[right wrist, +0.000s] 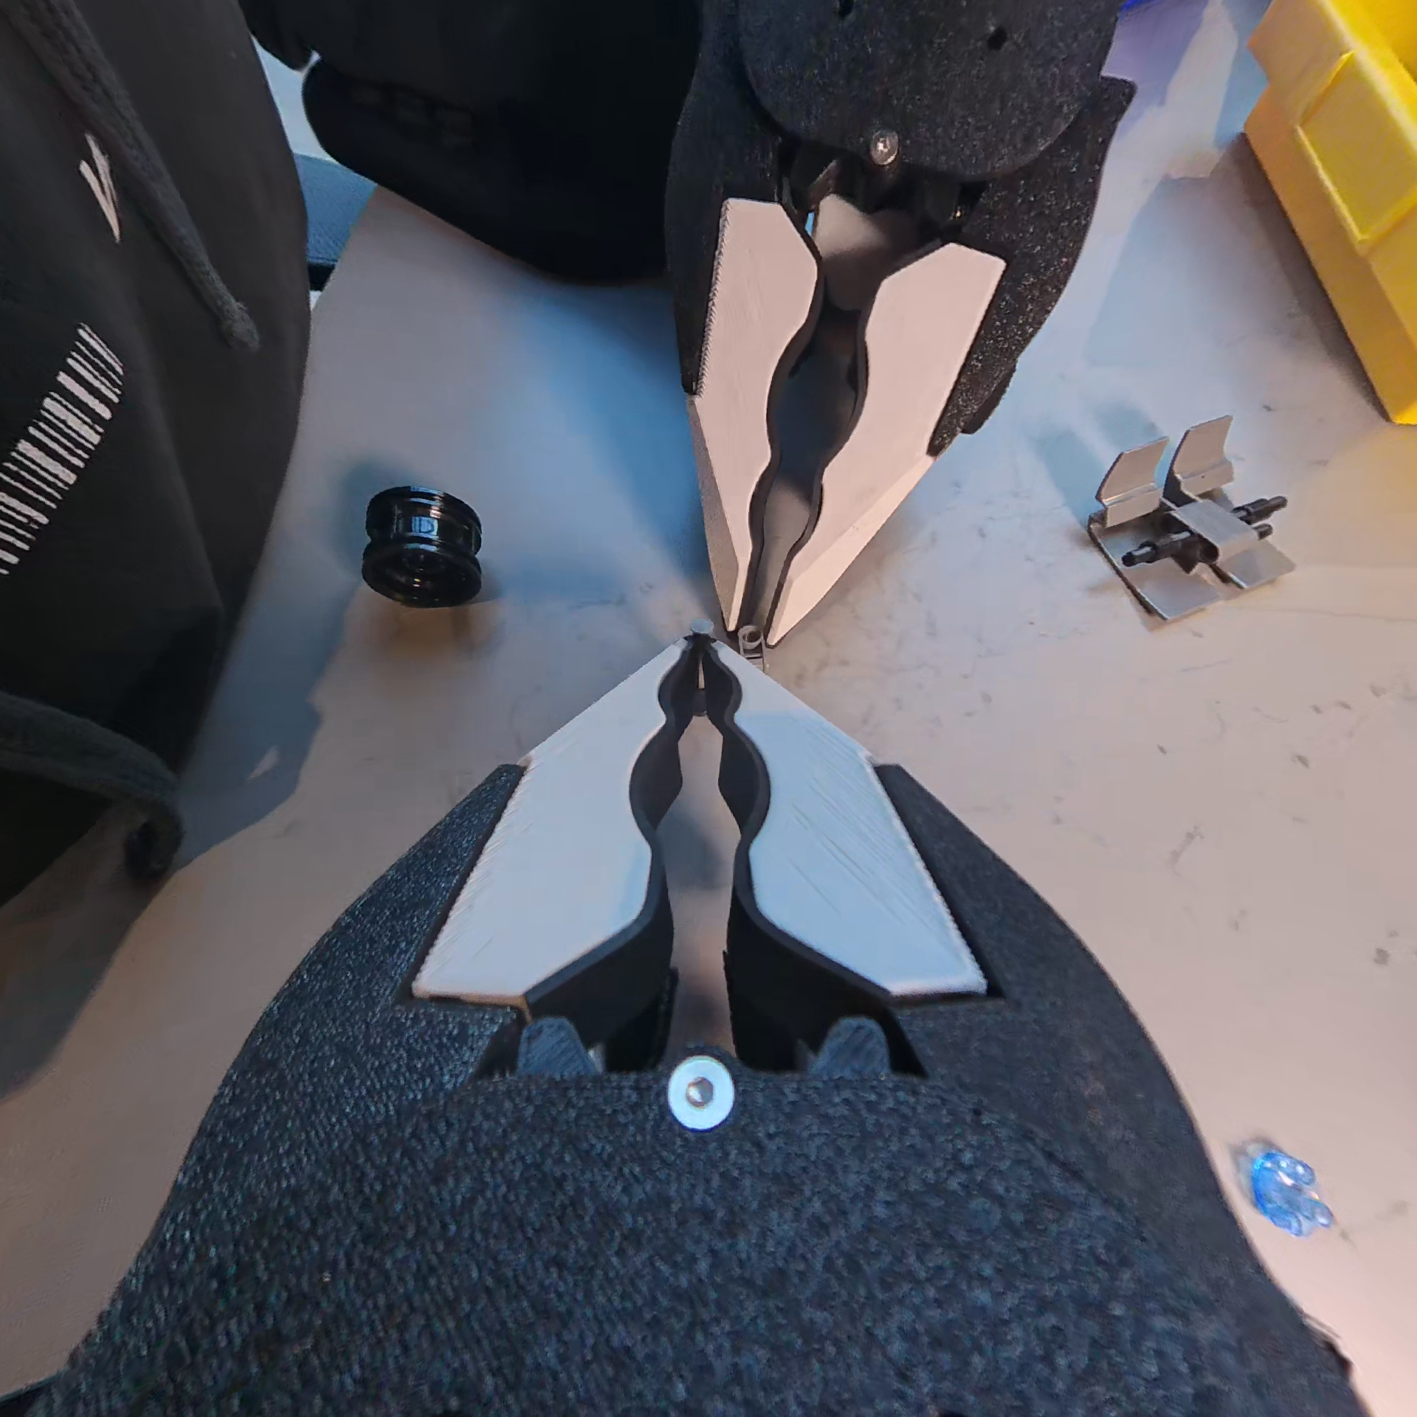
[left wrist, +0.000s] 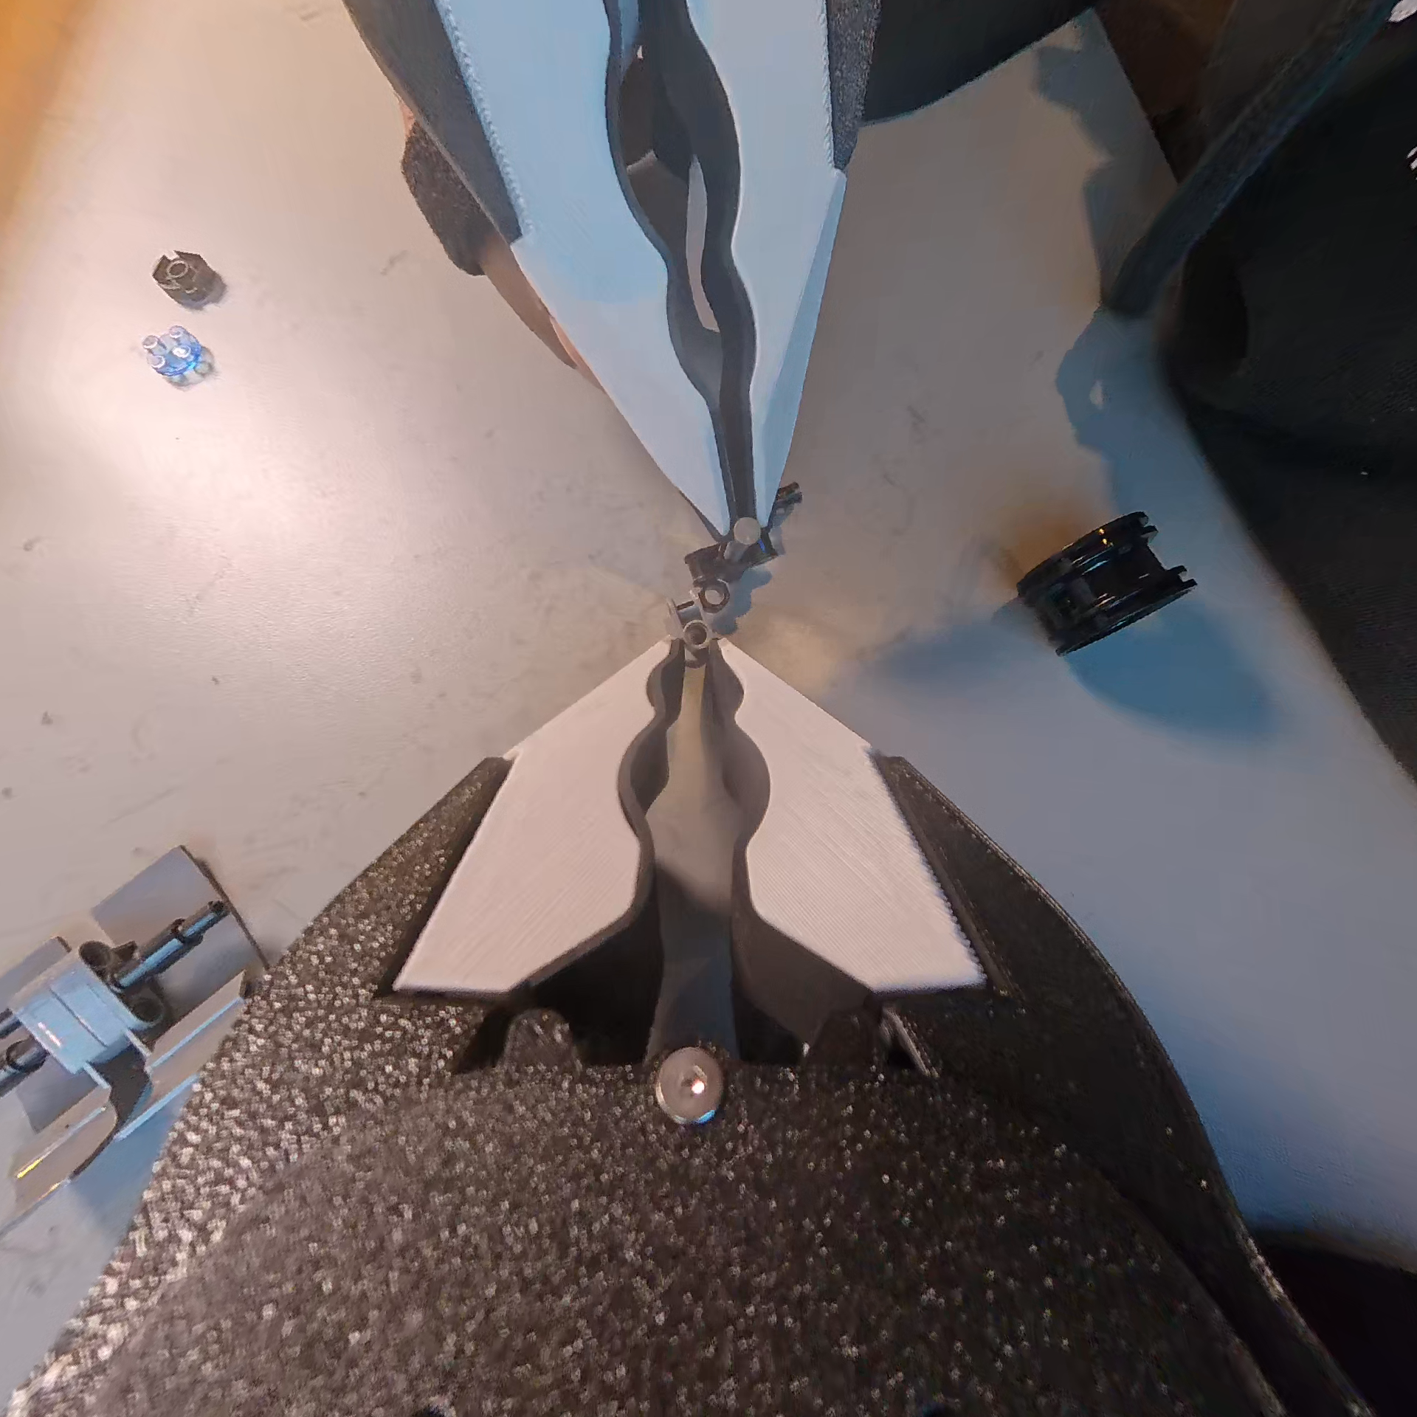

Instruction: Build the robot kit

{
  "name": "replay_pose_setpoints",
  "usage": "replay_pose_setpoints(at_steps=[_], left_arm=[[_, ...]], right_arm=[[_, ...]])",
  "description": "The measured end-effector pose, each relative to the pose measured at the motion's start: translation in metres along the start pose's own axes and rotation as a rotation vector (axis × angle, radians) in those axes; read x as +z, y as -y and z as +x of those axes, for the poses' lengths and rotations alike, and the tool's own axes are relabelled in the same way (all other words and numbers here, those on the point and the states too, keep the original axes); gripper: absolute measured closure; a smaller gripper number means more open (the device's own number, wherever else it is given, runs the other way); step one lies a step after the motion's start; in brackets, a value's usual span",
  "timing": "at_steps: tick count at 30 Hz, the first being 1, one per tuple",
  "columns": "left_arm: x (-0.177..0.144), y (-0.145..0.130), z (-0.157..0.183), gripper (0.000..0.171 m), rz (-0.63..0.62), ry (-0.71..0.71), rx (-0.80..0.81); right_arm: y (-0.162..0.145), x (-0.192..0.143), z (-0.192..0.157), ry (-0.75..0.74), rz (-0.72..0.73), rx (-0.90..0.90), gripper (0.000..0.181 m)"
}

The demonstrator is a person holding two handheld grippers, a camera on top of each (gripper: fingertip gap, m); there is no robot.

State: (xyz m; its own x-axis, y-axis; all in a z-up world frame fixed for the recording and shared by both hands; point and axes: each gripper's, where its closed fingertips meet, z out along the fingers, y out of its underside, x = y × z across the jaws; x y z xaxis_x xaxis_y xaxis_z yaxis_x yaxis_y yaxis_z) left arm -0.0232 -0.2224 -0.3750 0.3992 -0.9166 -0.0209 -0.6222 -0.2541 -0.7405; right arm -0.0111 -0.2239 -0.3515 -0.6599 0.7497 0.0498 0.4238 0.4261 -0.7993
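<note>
Left wrist view: our left gripper pinches a grey connector; our right gripper clamps a grey pin, unjoined mid-bench.

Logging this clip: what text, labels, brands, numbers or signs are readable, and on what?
Black hoodie: white print, a letter-like mark and barcode-like stripes, partly cut off; not quoted here.
Yellow bin, black wheel rim, grey bracket, blue round piece: no writing seen.
Left gripper, shut on a small grey connector, and right gripper, shut on a grey pin: no writing seen.
</note>
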Motion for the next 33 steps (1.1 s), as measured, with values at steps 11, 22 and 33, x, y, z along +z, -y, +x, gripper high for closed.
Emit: replay_pose_setpoints(at_steps=[11,22,33], left_arm=[[-0.002,0.003,0.001,0.167,0.016,-0.004,-0.001],[-0.002,0.000,0.001,0.167,0.008,-0.011,-0.019],[-0.013,0.010,0.001,0.167,0.071,-0.031,-0.082]], right_arm=[[-0.010,-0.002,-0.001,0.019,-0.029,0.053,0.181],[-0.001,-0.015,0.003,0.035,0.043,0.096,0.160],[-0.006,-0.006,0.006,-0.012,-0.034,0.085,0.176]])
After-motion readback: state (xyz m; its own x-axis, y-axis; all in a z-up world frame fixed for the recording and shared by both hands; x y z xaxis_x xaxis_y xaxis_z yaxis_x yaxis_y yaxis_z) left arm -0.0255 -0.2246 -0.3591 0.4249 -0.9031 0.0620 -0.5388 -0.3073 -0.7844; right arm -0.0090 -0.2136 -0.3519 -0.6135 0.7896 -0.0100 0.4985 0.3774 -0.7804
